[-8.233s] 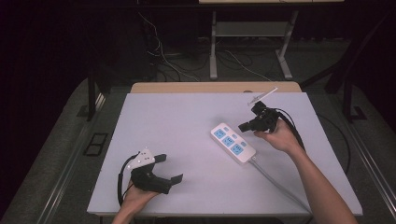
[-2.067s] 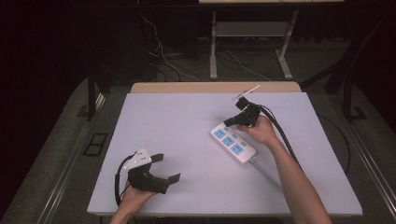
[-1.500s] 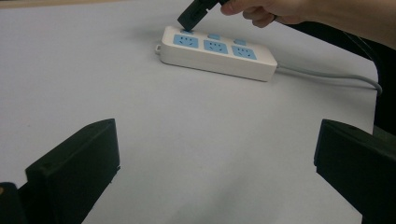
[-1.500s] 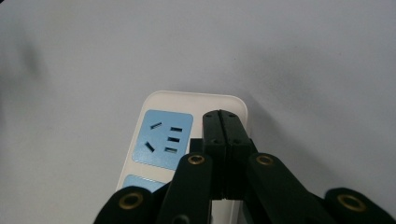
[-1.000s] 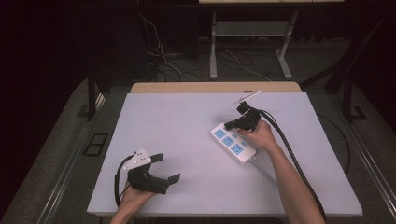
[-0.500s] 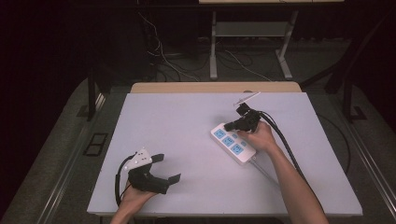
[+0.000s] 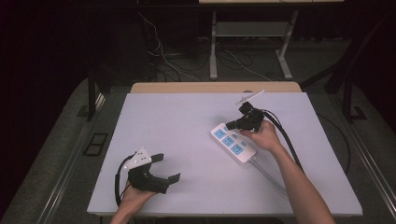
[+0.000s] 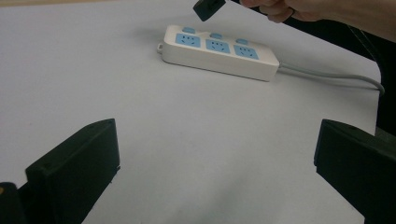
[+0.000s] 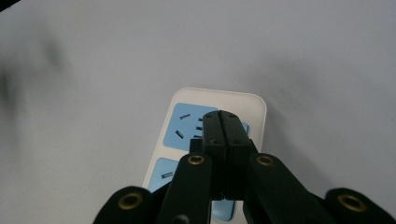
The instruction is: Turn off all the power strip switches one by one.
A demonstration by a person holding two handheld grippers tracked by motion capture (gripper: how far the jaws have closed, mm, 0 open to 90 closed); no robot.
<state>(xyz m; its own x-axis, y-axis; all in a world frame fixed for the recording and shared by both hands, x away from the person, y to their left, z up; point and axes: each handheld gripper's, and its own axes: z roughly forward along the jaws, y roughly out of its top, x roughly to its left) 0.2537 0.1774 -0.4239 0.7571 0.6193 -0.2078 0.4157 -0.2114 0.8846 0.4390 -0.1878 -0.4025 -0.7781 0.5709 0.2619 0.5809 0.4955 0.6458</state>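
From the high view, the power strip (image 7: 233,143) lies right of centre on the bench (image 7: 187,121), and the right hand-held gripper (image 7: 229,125), jaws together and empty, hangs over its far end, so the press on a switch wants a short, straight descent; in the left gripper view, the left hand-held gripper (image 8: 215,177) rests well apart, jaws wide with nothing between them, and could steady the strip (image 8: 219,51) should it slide. In the right gripper view the closed tips (image 9: 224,122) sit above the end socket, so I judge they should shift toward the buttons along the edge before pushing gently.
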